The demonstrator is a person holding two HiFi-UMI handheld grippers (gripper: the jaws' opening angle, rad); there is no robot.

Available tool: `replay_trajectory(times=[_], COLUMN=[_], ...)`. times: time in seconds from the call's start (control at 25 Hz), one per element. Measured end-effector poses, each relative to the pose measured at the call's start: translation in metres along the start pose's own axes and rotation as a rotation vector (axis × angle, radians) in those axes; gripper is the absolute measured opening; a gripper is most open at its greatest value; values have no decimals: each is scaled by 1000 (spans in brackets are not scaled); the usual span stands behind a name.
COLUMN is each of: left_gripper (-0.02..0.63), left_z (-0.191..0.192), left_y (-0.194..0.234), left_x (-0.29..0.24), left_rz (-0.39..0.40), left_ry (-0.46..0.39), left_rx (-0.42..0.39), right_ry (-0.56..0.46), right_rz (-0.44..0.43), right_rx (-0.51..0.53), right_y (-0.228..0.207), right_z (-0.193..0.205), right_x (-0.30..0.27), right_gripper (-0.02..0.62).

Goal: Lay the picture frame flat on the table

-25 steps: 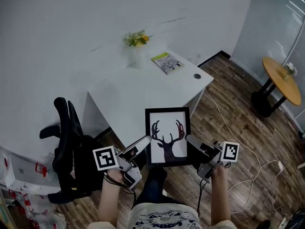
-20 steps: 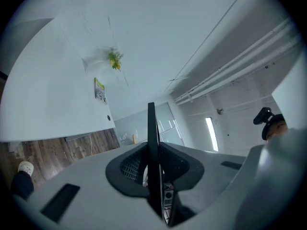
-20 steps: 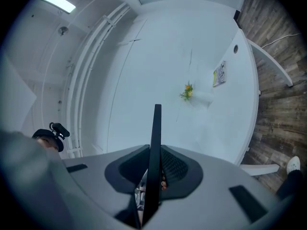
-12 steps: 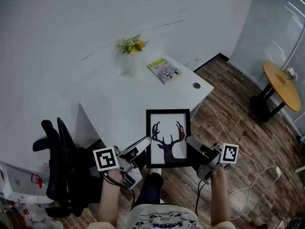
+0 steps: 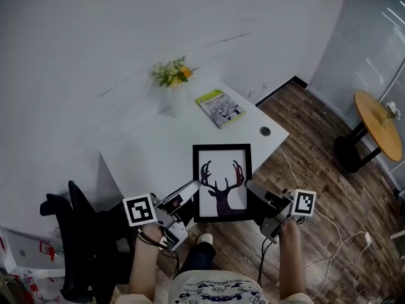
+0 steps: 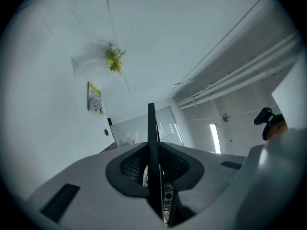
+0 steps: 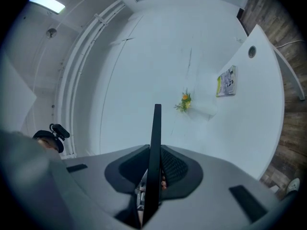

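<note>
Both tools clenched on the picture frame (image 5: 221, 182): the left tool (image 5: 192, 189) pinched its left edge, the right tool (image 5: 252, 189) its right edge. Each gripper view showed the thin black edge squeezed between the pads. The frame was held in the air near the person, not resting on anything, with its deer print facing the head camera and its top edge overlapping the near rim of the white surface (image 5: 158, 151).

On that surface's far side stood a vase of flowers (image 5: 171, 76), with a booklet (image 5: 220, 106) to its right and a round cable hole (image 5: 265, 131) near the right corner.

Room: white wall (image 5: 95, 30) behind and wood floor (image 5: 316, 182) to the right – a white cable (image 5: 342, 249) trailed across it. A black office chair (image 5: 76, 239) stood near left, and a round wooden surface (image 5: 378, 124) far right.
</note>
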State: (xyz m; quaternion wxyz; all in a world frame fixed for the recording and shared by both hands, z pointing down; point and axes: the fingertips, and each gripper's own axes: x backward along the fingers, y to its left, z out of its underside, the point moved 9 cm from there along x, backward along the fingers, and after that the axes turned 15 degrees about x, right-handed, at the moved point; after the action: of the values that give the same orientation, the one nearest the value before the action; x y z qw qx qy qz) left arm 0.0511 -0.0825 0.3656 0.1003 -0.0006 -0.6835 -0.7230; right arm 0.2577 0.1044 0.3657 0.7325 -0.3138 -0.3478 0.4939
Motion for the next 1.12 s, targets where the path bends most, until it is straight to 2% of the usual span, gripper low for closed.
replay_trajectory(times=[0.24, 0.56, 0.88, 1.12], left_gripper=[83, 83, 83, 83], left_z=[-41, -75, -87, -93], left_y=[8, 17, 20, 25], left_x=[-21, -22, -11, -14], left_rz=[-9, -25, -38, -58], left_ry=[-31, -102, -211, -340], left_rx=[9, 8, 14, 16], right_ry=[25, 80, 173, 273], right_rz=[-5, -47, -97, -144], right_rx=[-16, -42, -73, -126], right_y=[-31, -66, -83, -108], right_z=[-31, -47, -56, -71], right_x=[-33, -71, -106, -131], right_gripper=[84, 84, 84, 84])
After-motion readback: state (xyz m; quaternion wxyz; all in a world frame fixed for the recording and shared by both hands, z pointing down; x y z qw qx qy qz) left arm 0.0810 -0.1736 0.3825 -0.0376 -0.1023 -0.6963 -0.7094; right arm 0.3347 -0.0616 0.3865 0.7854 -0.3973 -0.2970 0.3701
